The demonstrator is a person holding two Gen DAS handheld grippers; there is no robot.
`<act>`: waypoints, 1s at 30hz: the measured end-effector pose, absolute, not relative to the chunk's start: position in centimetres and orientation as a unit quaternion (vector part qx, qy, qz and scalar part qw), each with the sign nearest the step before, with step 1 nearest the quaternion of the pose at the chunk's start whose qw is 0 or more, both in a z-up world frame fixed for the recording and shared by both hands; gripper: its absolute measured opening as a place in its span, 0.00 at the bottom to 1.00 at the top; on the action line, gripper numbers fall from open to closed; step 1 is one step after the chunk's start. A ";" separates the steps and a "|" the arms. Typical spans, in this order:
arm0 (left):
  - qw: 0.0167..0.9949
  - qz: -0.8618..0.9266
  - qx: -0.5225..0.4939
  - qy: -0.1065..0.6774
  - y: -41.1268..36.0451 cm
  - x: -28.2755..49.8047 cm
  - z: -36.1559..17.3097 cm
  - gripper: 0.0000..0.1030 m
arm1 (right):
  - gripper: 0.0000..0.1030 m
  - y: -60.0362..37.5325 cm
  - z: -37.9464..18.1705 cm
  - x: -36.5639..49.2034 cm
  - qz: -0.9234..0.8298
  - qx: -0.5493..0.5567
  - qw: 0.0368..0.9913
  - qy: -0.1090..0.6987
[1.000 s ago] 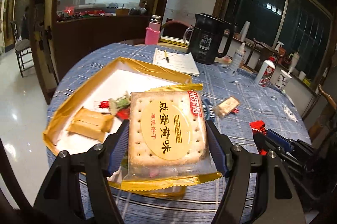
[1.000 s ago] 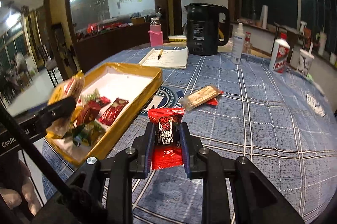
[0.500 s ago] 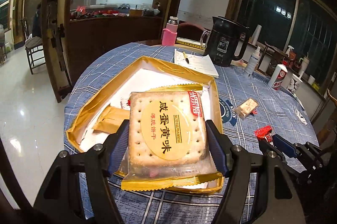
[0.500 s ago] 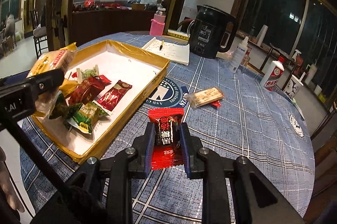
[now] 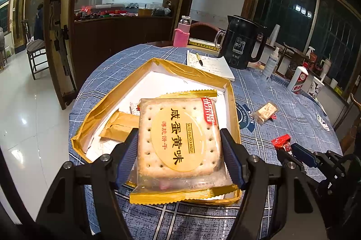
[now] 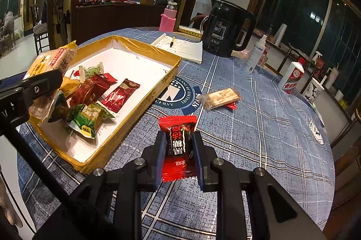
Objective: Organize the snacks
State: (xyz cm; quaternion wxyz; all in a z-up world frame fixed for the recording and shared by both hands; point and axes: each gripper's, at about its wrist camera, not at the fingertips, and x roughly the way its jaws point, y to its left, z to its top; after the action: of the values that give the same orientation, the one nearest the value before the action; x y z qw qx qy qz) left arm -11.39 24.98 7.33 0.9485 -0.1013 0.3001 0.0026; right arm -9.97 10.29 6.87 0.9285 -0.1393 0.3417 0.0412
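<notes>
My left gripper (image 5: pixel 179 145) is shut on a square biscuit packet (image 5: pixel 178 138) with gold edges, held over the near end of the gold-rimmed white tray (image 5: pixel 189 73). My right gripper (image 6: pixel 178 143) is shut on a small red candy packet (image 6: pixel 178 140), above the blue checked cloth just right of the tray (image 6: pixel 146 48). In the tray lie red, green and gold snack packets (image 6: pixel 90 91). A clear-wrapped snack bar (image 6: pixel 220 97) with a red wrapper under it lies loose on the cloth. The left gripper with its packet shows at the left edge of the right wrist view.
A black kettle (image 6: pixel 225 30), an open notebook with a pen (image 6: pixel 180 48), a pink bottle (image 6: pixel 168 18), a spray bottle (image 6: pixel 256 54) and a white and red bottle (image 6: pixel 292 77) stand along the far side. The round table edge drops to a tiled floor on the left.
Both grippers have drifted a little across the table with their packets held; the tray now shows fuller and more centred in both views. Neither grip has changed.
</notes>
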 end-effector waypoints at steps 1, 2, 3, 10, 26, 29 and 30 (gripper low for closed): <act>0.948 0.003 -0.101 0.301 25.0 -11.3 7.3 0.69 | 0.22 10.3 6.8 -9.9 0.041 -0.140 0.928 0.343; 0.948 0.004 -0.100 0.302 25.0 -11.3 7.3 0.69 | 0.22 10.3 6.8 -9.9 0.040 -0.141 0.928 0.343; 0.948 0.004 -0.100 0.303 25.0 -11.2 7.3 0.69 | 0.22 10.3 6.8 -9.8 0.040 -0.141 0.928 0.344; 0.946 0.005 -0.096 0.309 25.0 -10.7 7.1 0.69 | 0.22 10.3 6.7 -9.5 0.041 -0.144 0.926 0.346; 0.933 -0.016 -0.114 0.340 29.6 -5.7 7.7 0.69 | 0.22 11.6 9.5 -7.0 0.170 -0.084 0.922 0.336; 0.927 -0.035 -0.113 0.355 30.1 -3.5 8.5 0.69 | 0.22 12.3 9.8 -4.9 0.188 -0.062 0.916 0.349; 0.926 -0.040 -0.111 0.358 30.1 -3.0 8.7 0.69 | 0.22 12.6 9.9 -3.8 0.192 -0.056 0.914 0.353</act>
State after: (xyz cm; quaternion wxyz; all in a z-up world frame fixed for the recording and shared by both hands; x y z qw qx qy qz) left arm -2.99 30.13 8.70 0.9264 -0.1110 0.3577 -0.0399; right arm -3.83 12.58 9.86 0.9139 -0.0556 0.3534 0.1919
